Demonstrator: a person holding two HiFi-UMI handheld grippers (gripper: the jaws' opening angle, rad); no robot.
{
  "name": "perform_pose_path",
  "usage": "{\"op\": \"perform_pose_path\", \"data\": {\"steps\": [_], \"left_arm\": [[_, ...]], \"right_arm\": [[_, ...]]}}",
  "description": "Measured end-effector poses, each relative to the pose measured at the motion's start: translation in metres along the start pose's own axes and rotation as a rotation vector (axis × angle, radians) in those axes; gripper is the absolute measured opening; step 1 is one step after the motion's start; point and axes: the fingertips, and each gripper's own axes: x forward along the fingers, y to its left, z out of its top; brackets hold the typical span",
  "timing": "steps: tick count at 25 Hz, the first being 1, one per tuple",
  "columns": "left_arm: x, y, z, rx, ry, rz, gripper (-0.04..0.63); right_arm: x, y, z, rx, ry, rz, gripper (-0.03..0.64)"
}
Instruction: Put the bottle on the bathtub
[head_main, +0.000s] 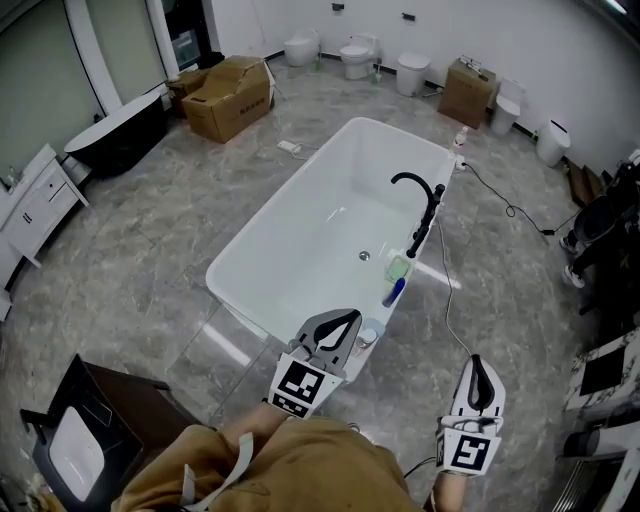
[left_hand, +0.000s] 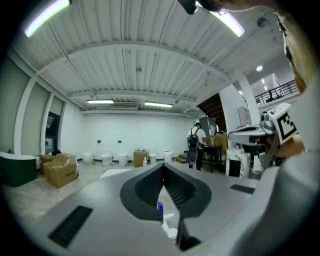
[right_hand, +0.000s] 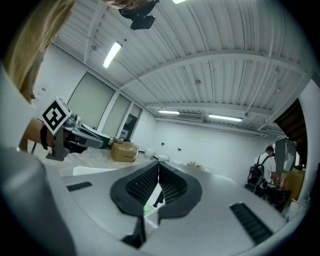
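Note:
A white bathtub (head_main: 300, 215) stands in the middle of the floor, with a black faucet (head_main: 424, 205) on its right rim. On that rim, near the faucet, stand a green bottle (head_main: 399, 268) and a blue bottle (head_main: 395, 292). A small pale jar (head_main: 368, 337) sits on the near corner. My left gripper (head_main: 352, 316) hovers just over that corner, shut and empty. Through its jaws I glimpse the blue bottle (left_hand: 159, 205) and the jar (left_hand: 172, 233) below. My right gripper (head_main: 477, 362) is shut and empty, off the tub's right side above the floor.
Cardboard boxes (head_main: 232, 95) and several toilets (head_main: 357, 55) line the back wall. A black tub (head_main: 120, 130) and a white cabinet (head_main: 35, 200) stand at the left, and a dark stand (head_main: 80, 430) at the bottom left. A cable (head_main: 500, 200) runs across the floor. A person with a backpack (left_hand: 193, 145) stands far off.

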Motion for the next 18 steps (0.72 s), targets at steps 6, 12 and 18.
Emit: {"op": "perform_pose_path", "data": {"steps": [6, 12, 18], "left_arm": [[-0.02, 0.016, 0.048, -0.015, -0.096, 0.042, 0.006], [-0.031, 0.034, 0.068, -0.004, -0.131, 0.083, 0.006], [-0.054, 0.045, 0.087, -0.001, -0.18, 0.16, 0.006]], "right_arm": [[0.016, -0.006, 0.003, 0.029, -0.014, 0.013, 0.006], [0.036, -0.009, 0.006, 0.033, -0.012, 0.037, 0.006], [0.049, -0.008, 0.015, 0.033, -0.023, 0.066, 0.006]]}}
